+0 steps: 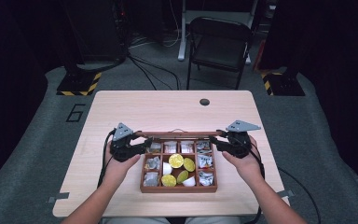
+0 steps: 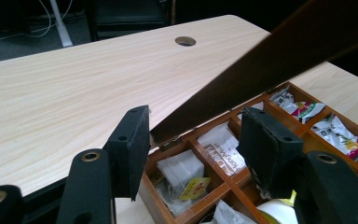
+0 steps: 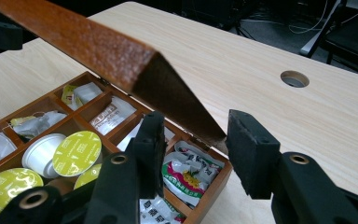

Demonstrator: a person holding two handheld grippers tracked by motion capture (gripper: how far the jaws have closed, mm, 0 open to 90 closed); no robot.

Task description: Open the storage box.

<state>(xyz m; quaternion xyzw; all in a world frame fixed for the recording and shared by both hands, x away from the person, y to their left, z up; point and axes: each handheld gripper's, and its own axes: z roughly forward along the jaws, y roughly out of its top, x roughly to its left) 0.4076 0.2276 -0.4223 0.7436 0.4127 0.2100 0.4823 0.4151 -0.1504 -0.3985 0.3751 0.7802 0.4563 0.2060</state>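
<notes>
Two grippers hold up the lid of a wooden box.

The wooden box [image 1: 179,188] sits on the table [image 1: 168,109], near the person's edge. Its lid [image 1: 179,134] stands tilted up over the back of the box. The left gripper [image 1: 142,148] is at the left end of the lid. The lid edge sits between its jaws, but the jaws stand apart, with a gap at one side. The right gripper [image 1: 214,144] is at the right end, and its jaws press on the lid's corner. Inside the box lie tea bags [image 2: 182,175] and round cups with yellow tops [image 3: 77,151].
</notes>
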